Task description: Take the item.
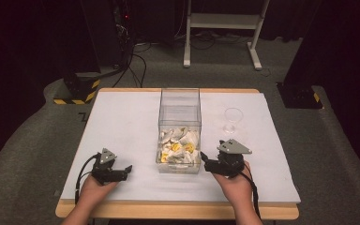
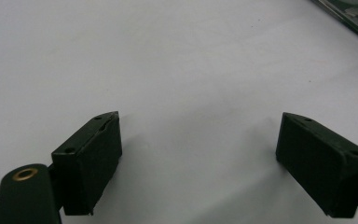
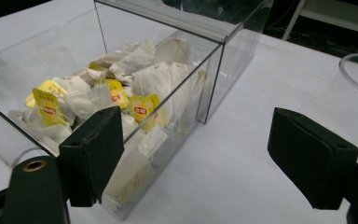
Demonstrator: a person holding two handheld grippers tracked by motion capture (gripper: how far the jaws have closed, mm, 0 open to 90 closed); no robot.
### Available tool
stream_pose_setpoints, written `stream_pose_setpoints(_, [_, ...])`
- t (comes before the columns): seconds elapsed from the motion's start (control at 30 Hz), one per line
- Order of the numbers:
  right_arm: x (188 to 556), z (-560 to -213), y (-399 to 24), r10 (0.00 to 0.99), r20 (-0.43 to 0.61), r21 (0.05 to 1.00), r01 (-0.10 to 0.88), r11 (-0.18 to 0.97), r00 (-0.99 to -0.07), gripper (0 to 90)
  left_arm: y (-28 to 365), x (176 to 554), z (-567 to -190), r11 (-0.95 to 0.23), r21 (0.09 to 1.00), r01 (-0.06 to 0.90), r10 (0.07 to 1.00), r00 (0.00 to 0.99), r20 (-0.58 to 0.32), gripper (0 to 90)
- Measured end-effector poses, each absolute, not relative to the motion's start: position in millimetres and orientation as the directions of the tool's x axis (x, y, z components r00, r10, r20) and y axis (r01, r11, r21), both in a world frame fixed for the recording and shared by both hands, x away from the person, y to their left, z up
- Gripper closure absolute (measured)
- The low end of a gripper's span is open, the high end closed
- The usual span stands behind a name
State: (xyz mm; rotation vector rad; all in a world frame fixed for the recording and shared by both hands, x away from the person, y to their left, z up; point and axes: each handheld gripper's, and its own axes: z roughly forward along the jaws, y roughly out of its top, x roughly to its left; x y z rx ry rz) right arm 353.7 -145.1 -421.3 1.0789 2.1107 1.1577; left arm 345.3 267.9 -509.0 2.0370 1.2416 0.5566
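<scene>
A clear plastic box (image 1: pixel 179 112) stands mid-table with a heap of white tea bags with yellow tags (image 1: pixel 178 147) in its near half. In the right gripper view the box (image 3: pixel 214 42) and tea bags (image 3: pixel 121 100) sit just ahead and left of the jaws. My right gripper (image 1: pixel 204 159) rests on the table by the box's near right corner, open and empty (image 3: pixel 196 163). My left gripper (image 1: pixel 127 169) lies on the table left of the box, open, with bare white tabletop between its jaws (image 2: pixel 198 158). A clear drinking glass (image 1: pixel 233 121) stands right of the box.
The white tabletop (image 1: pixel 122 122) has a wooden edge (image 1: pixel 178 210) along the front. Beyond the table are a white frame stand (image 1: pixel 225 28), cables on grey carpet, and black bases with yellow-black hazard tape (image 1: pixel 77 91). The glass rim (image 3: pixel 356 70) shows at the right gripper view's far right.
</scene>
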Motion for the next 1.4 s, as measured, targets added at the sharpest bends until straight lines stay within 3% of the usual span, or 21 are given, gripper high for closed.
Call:
stream_pose_setpoints(0.97, [360, -411, -105, 0.764, -0.042, 0.851, 0.377, 0.365, -0.644, 19.4, 268, 345, -509, -0.315, 0.735, 0.6, 0.891, 0.454, 0.011, 15.0])
stream_pose_setpoints(1.4, [369, -415, -86, 0.734, -0.038, 0.828, 0.389, 0.403, -0.679, 26.7, 268, 345, -509, -0.315, 0.735, 0.6, 0.891, 0.454, 0.011, 15.0])
